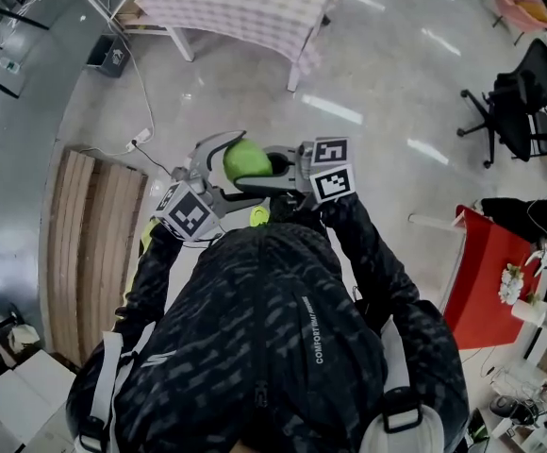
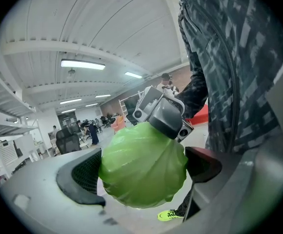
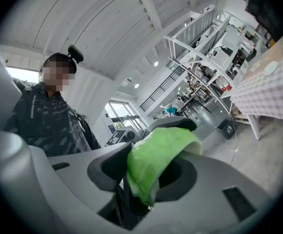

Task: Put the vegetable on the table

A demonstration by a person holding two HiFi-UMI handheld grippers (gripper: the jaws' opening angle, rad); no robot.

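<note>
A slatted wooden board [image 1: 90, 243] lies on the grey floor [image 1: 396, 168]. Just past its far end runs a white cable [image 1: 141, 102], and a black bin [image 1: 108, 57] stands farther on. White boxes [image 1: 19, 399] sit at the board's near end. Well across from the board stand a black office chair [image 1: 523, 102] and a red surface [image 1: 486, 272].

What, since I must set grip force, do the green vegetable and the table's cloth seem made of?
Vegetable: likely moulded plastic or rubber, glossy; even bright green, smooth shiny ribs. Cloth: seemingly woven fabric, matte; checked pattern, its edge hangs limp.
</note>
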